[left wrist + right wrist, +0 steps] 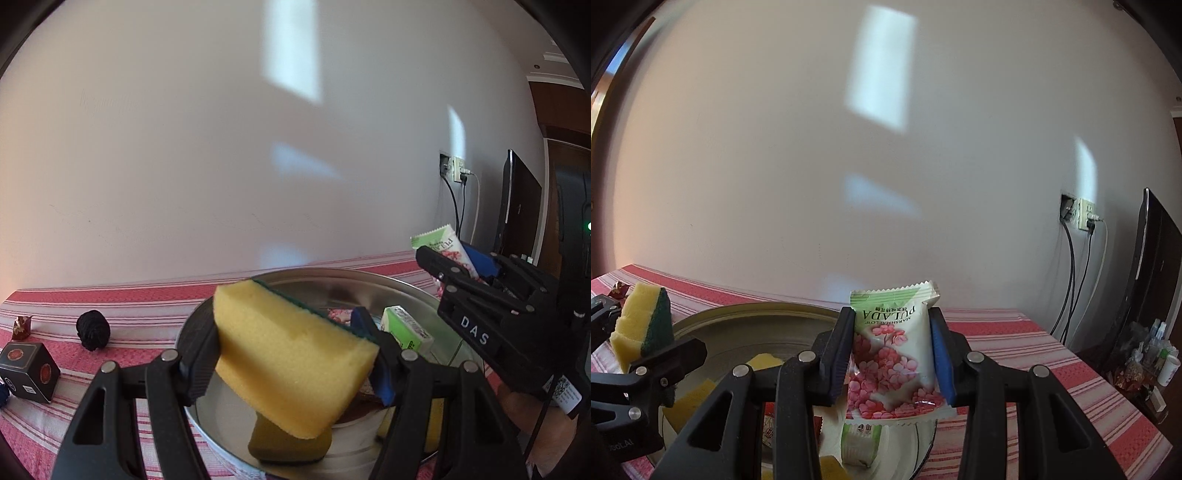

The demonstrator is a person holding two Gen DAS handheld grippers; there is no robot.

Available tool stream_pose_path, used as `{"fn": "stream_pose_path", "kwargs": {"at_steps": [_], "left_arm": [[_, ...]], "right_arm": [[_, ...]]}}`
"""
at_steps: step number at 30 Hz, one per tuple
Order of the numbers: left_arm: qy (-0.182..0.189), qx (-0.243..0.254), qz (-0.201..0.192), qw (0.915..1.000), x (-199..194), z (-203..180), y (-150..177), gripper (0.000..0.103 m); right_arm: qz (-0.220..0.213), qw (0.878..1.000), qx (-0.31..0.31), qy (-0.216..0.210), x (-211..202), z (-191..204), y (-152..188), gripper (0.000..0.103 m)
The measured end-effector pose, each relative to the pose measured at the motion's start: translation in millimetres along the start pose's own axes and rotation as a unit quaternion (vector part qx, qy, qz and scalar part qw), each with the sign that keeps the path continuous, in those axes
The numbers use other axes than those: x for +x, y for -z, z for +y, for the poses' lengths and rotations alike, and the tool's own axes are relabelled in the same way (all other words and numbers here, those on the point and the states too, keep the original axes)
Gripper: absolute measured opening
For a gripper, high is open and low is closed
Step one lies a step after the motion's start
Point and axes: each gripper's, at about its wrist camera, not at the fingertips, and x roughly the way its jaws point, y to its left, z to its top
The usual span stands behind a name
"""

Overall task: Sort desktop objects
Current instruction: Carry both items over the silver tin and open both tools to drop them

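Note:
My left gripper [291, 354] is shut on a yellow sponge with a green scouring side [291, 354] and holds it above a round metal tin [332, 280]. My right gripper [894, 354] is shut on a white and green marshmallow packet with pink flowers [894, 354], also over the tin [757, 314]. The packet [443, 247] and right gripper [454, 273] show at the right of the left wrist view. The held sponge [642, 328] shows at the left of the right wrist view. Inside the tin lie another yellow sponge [288, 443], a green and white packet [406, 328] and other small items.
The table has a red and white striped cloth [110, 295]. On its left are a black knotted ball [93, 329], a black box with red seals [29, 371] and a small red-gold wrapper [21, 326]. A wall socket with cables [1082, 214] and a dark monitor [1156, 277] are right.

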Motion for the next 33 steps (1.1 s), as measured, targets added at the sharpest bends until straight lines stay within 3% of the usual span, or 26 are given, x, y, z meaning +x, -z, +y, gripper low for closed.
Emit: {"fn": "stream_pose_path", "kwargs": {"at_steps": [6, 8, 9, 10, 16, 26, 33], "left_arm": [[-0.011, 0.005, 0.008, 0.9999, 4.9, -3.1, -0.7, 0.069], [-0.024, 0.007, 0.016, 0.9996, 7.0, -3.6, -1.2, 0.082], [-0.03, 0.006, 0.018, 0.9994, 9.3, -5.8, -2.0, 0.096], [-0.03, 0.004, 0.016, 0.9994, 8.1, -5.0, -2.1, 0.103], [-0.028, 0.006, 0.0, 0.9996, 1.3, -3.8, -1.9, 0.102], [-0.04, -0.003, -0.003, 0.9992, -2.1, 1.4, -0.5, 0.102], [-0.044, -0.007, -0.002, 0.999, -2.5, 2.7, -0.1, 0.103]], "right_arm": [[0.022, 0.999, 0.016, -0.023, 8.6, -5.5, 2.9, 0.044], [0.027, 0.999, 0.015, -0.044, 11.4, -4.4, 3.5, 0.046], [0.029, 0.999, 0.012, -0.041, 12.1, -2.9, 3.6, 0.049], [0.028, 0.999, 0.01, -0.038, 10.4, -1.5, 4.4, 0.057], [-0.008, 0.999, 0.036, -0.023, -7.2, -12.7, 4.8, 0.071], [-0.058, 0.997, 0.047, 0.002, -28.4, -15.8, 2.6, 0.078], [-0.07, 0.996, 0.061, 0.01, -30.6, -18.9, 2.9, 0.084]]}}
